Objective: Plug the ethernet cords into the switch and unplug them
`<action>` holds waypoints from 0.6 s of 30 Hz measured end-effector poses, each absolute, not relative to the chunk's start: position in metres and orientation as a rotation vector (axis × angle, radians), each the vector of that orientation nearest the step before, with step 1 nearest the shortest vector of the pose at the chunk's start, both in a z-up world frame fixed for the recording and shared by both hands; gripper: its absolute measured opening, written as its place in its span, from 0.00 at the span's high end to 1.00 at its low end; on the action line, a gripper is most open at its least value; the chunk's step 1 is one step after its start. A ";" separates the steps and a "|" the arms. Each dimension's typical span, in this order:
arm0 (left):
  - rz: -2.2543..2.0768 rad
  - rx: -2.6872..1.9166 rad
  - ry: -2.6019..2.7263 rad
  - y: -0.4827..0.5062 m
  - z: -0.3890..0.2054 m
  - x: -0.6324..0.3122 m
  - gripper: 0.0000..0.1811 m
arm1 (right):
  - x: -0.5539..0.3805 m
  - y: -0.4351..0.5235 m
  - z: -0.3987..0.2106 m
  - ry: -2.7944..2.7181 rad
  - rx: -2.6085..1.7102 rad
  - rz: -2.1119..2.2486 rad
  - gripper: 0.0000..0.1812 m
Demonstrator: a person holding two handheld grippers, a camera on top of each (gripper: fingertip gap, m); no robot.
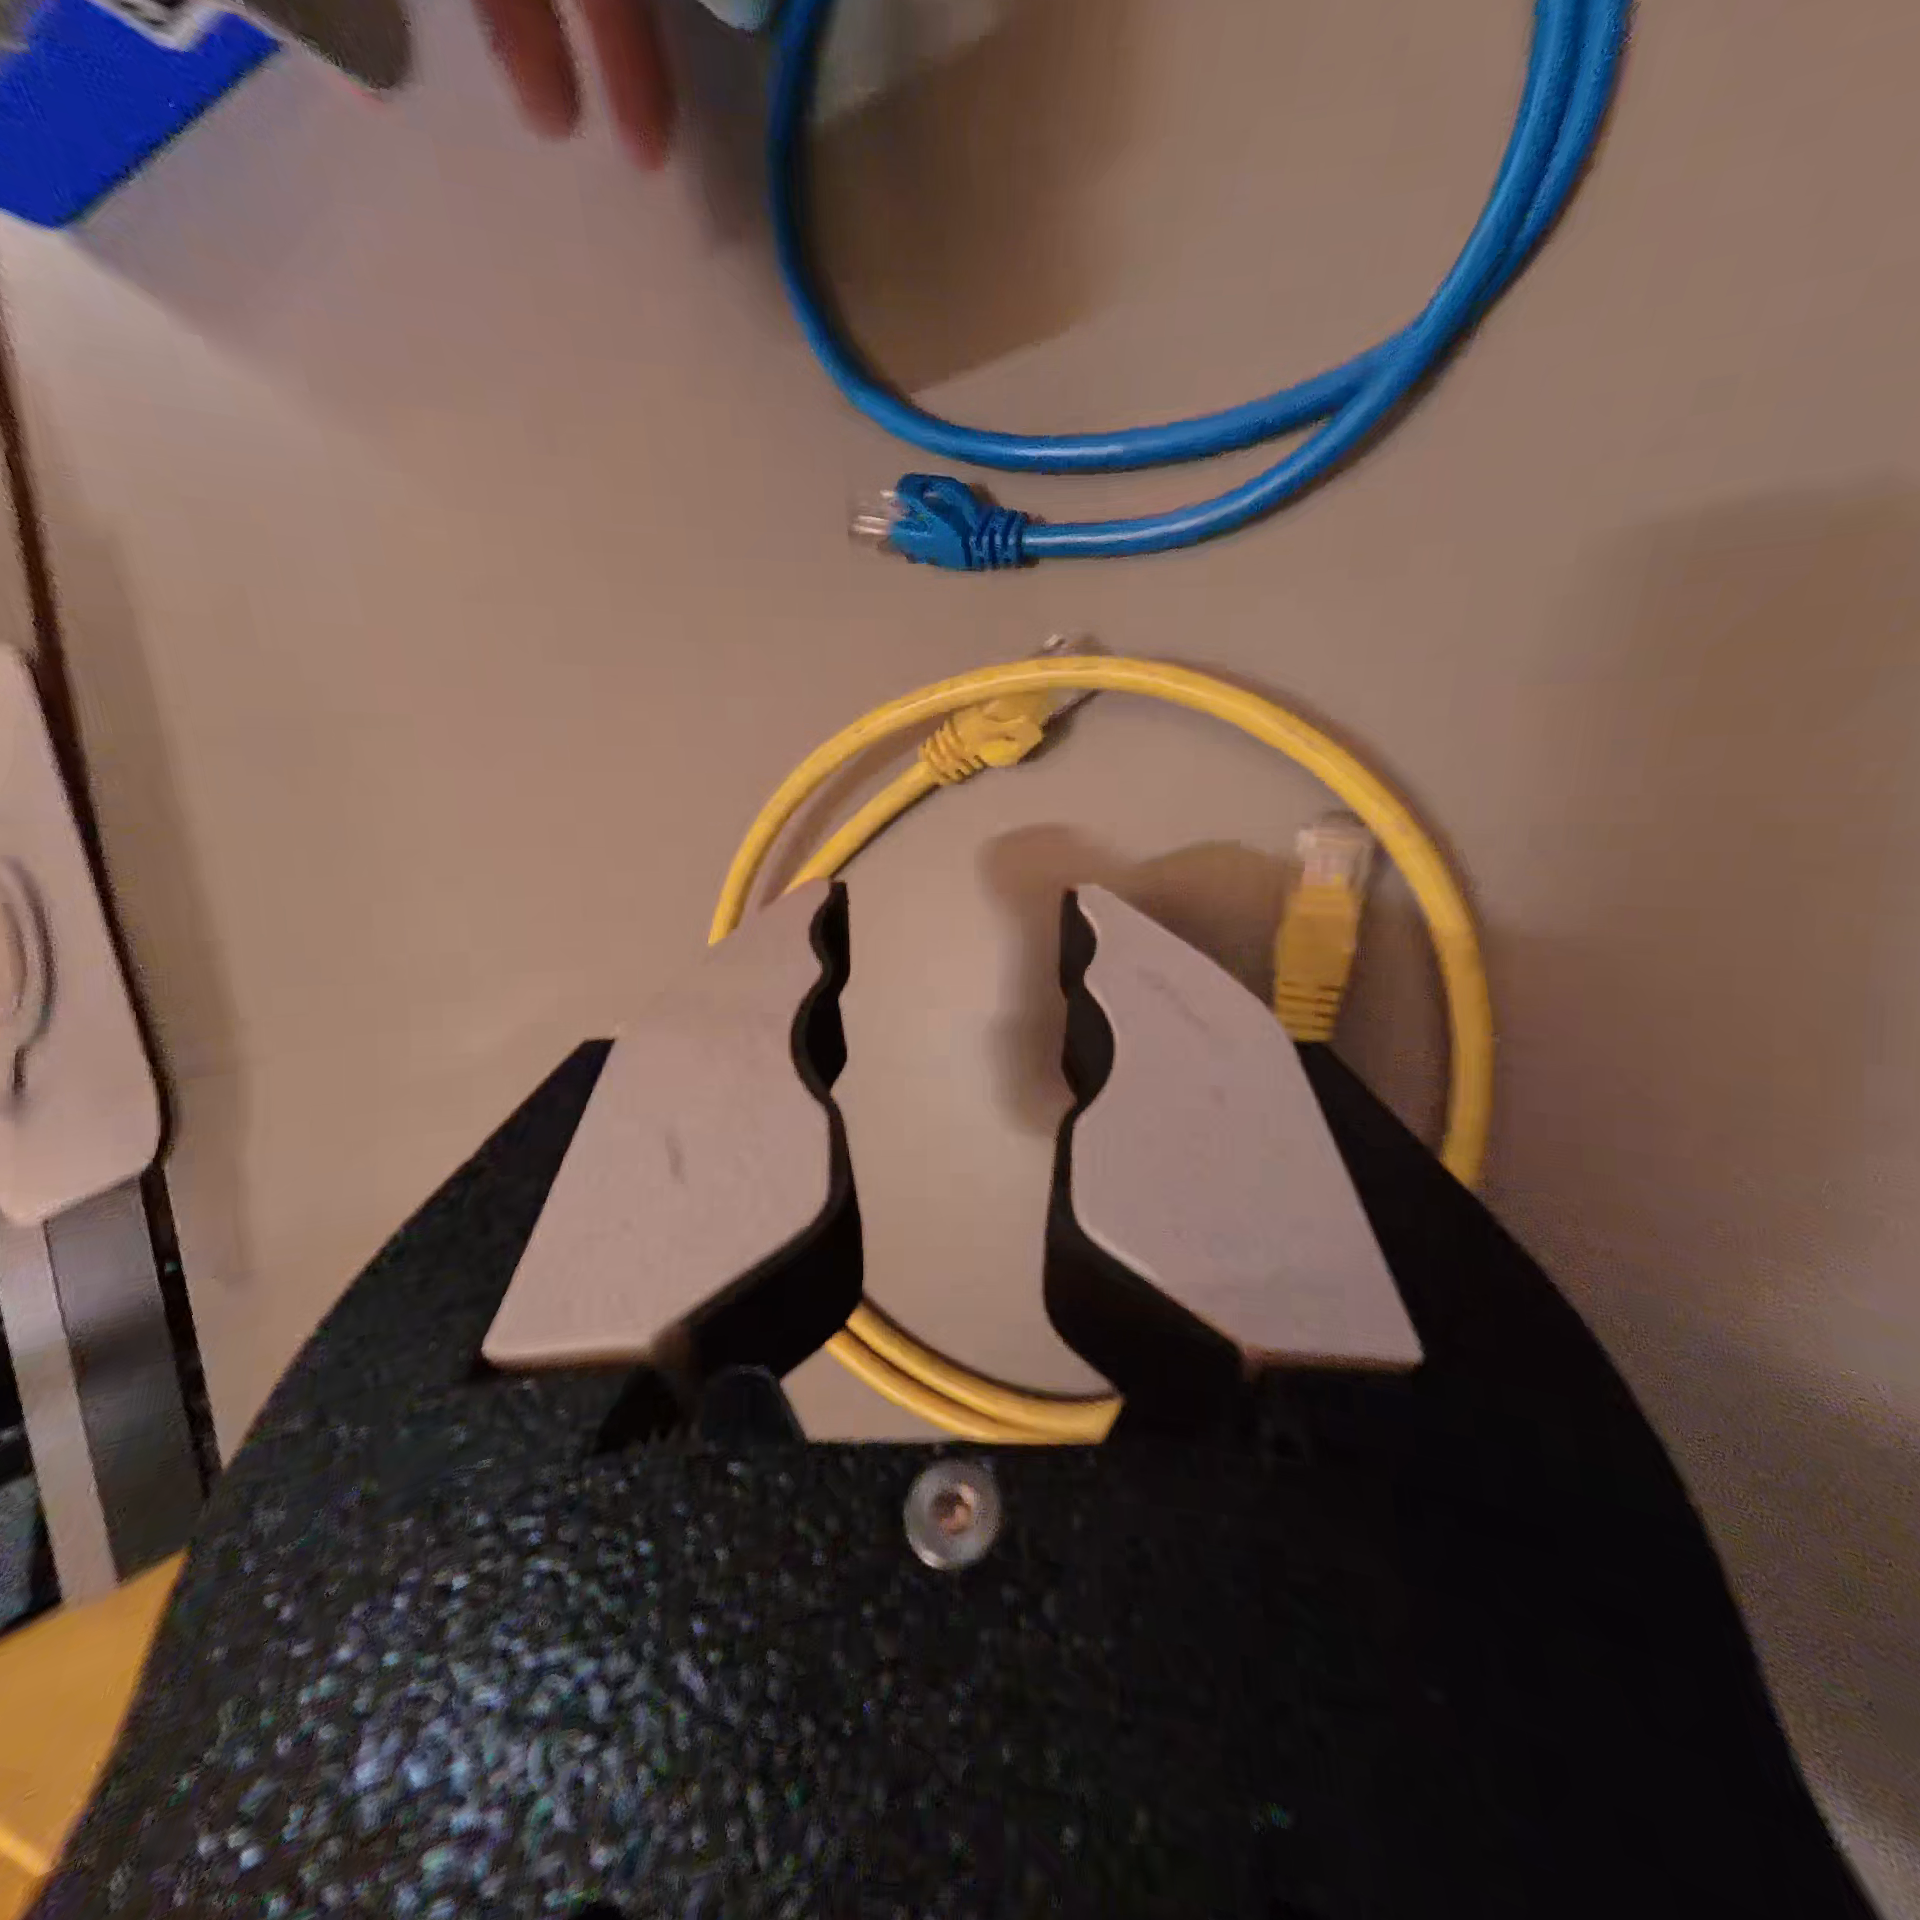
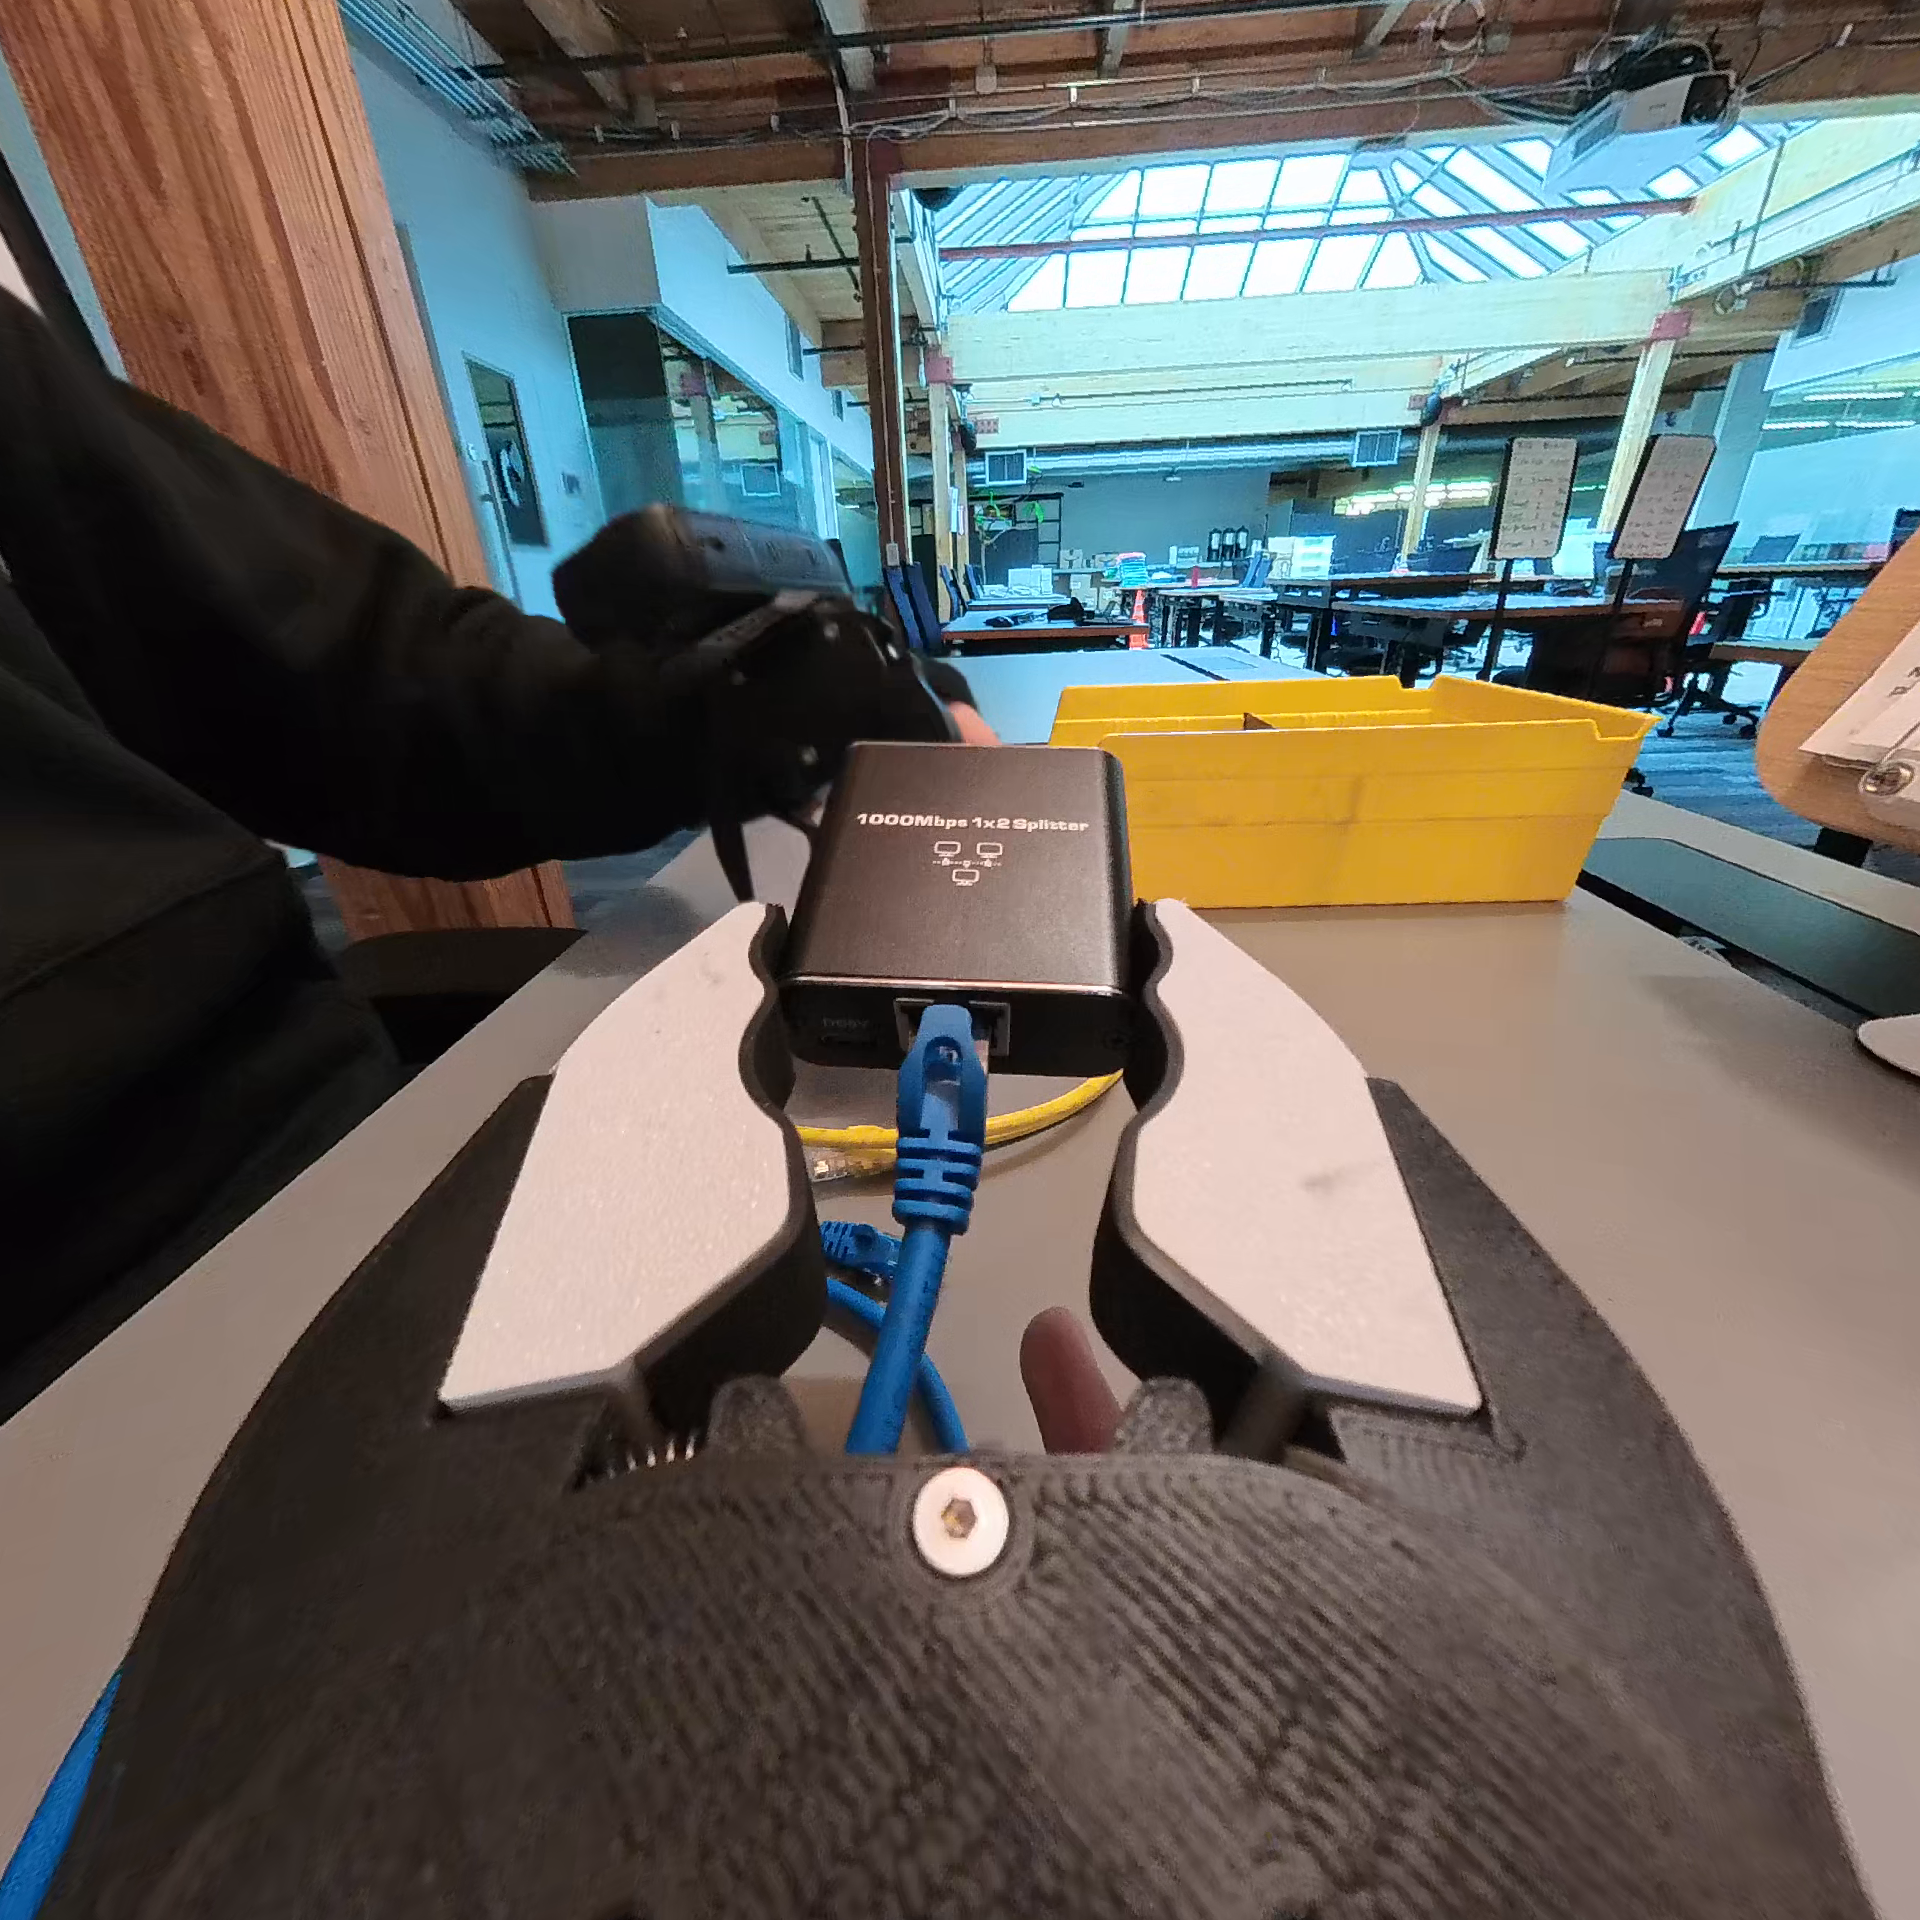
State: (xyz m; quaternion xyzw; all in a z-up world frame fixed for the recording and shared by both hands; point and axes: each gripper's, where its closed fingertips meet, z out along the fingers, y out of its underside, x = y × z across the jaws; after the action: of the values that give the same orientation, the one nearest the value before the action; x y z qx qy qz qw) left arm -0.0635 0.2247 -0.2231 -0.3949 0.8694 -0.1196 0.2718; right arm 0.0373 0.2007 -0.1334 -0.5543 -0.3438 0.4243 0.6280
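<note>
My right gripper point(image 2: 961, 925) is shut on the black switch point(image 2: 966, 862), its jaws on the two sides, and holds it above the grey table point(image 2: 1455, 1091). One blue cord point(image 2: 935, 1122) is plugged into the switch's near port. Its other plug point(image 1: 935, 520) lies loose on the table. The yellow cord point(image 1: 1351, 769) lies coiled on the table with both plugs free; one plug point(image 1: 1320, 925) is just right of my left gripper point(image 1: 956, 904). The left gripper is open and empty above the coil. The yellow cord also shows under the switch in the right wrist view point(image 2: 1049, 1117).
A yellow bin point(image 2: 1340, 821) stands behind the switch. A black-sleeved arm point(image 2: 312, 707) reaches in from the left, in front of a wooden pillar point(image 2: 208, 312). A blue box point(image 1: 104, 114) and a white stand point(image 1: 62, 935) sit at the left edge.
</note>
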 end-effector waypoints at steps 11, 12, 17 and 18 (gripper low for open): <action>-0.346 -1.027 2.486 0.245 -0.232 -0.036 0.82 | 0.038 0.199 -0.133 -0.794 -1.261 0.988 0.66; -0.356 -1.024 2.503 0.245 -0.232 -0.039 0.83 | 0.038 0.199 -0.133 -0.795 -1.261 0.988 0.66; -0.420 -0.977 2.545 0.237 -0.240 -0.042 0.85 | 0.037 0.199 -0.133 -0.800 -1.270 1.006 0.66; -0.439 -0.964 2.560 0.234 -0.244 -0.041 0.85 | 0.037 0.200 -0.134 -0.800 -1.275 1.008 0.66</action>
State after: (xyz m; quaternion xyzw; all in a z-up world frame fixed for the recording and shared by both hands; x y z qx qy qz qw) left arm -0.0414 0.2335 -0.2440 -0.3418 0.9082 -0.1557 0.1844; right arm 0.0366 0.1997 -0.1337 -0.5537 -0.3474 0.4380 0.6171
